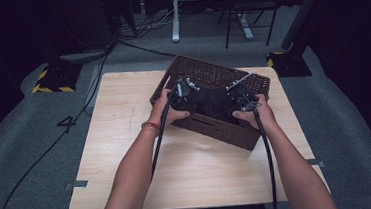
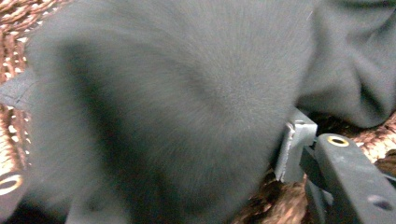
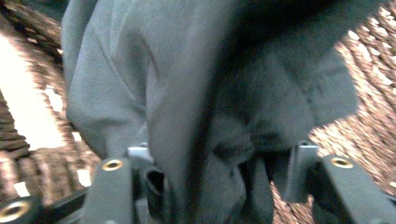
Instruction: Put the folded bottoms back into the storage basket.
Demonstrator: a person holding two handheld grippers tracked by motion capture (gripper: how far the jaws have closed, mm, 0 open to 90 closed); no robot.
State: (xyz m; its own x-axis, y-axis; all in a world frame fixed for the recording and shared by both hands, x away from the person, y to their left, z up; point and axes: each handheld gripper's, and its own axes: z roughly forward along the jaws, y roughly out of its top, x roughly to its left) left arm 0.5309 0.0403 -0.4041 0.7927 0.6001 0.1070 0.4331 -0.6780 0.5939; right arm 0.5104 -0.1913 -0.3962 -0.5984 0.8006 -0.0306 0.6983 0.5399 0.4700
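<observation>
Black cloth [image 3: 205, 93] between both tools' jaws

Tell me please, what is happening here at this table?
A person holds a gripper in each hand over a brown woven basket on a wooden table. Both the left gripper and the right gripper reach into the basket, where a dark grey cloth lies. The cloth sits between the jaws of each gripper, and the jaws stand partly apart, so the grip looks loose.
</observation>
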